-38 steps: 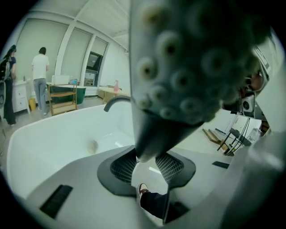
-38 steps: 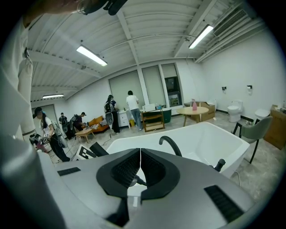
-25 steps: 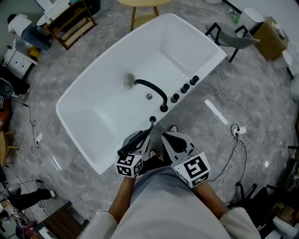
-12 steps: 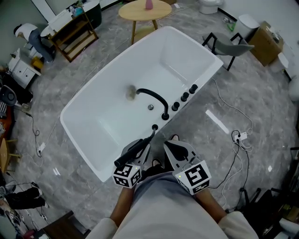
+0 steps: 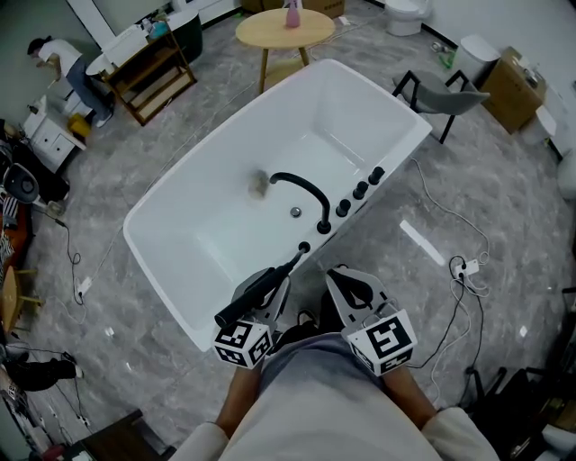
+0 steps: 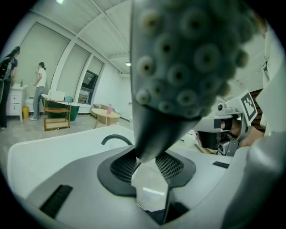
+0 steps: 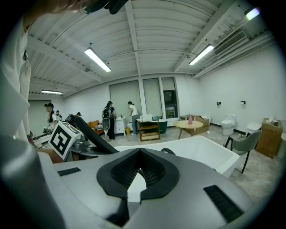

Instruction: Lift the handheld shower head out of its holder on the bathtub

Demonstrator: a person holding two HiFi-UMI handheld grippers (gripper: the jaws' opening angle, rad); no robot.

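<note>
My left gripper (image 5: 273,297) is shut on the black handheld shower head (image 5: 255,293), which lies slanted over the near rim of the white bathtub (image 5: 171,297). Its thin end points at the small black holder (image 5: 304,248) on the rim, just clear of it. In the left gripper view the shower head's (image 6: 187,58) studded face fills the top, and my left gripper (image 6: 149,156) clamps its neck. My right gripper (image 5: 349,290) is beside it, shut and empty; the right gripper view shows my right gripper (image 7: 140,172) with its pads together.
A black curved spout (image 5: 301,191) and several black knobs (image 5: 360,191) sit along the tub's rim. Beyond the tub are a round wooden table (image 5: 285,27), a grey chair (image 5: 445,94) and a cardboard box (image 5: 513,85). Cables (image 5: 463,266) lie on the marble floor at the right.
The left gripper has risen with the shower head, whose thin end has come away from the holder. The right gripper rose a little beside it.
</note>
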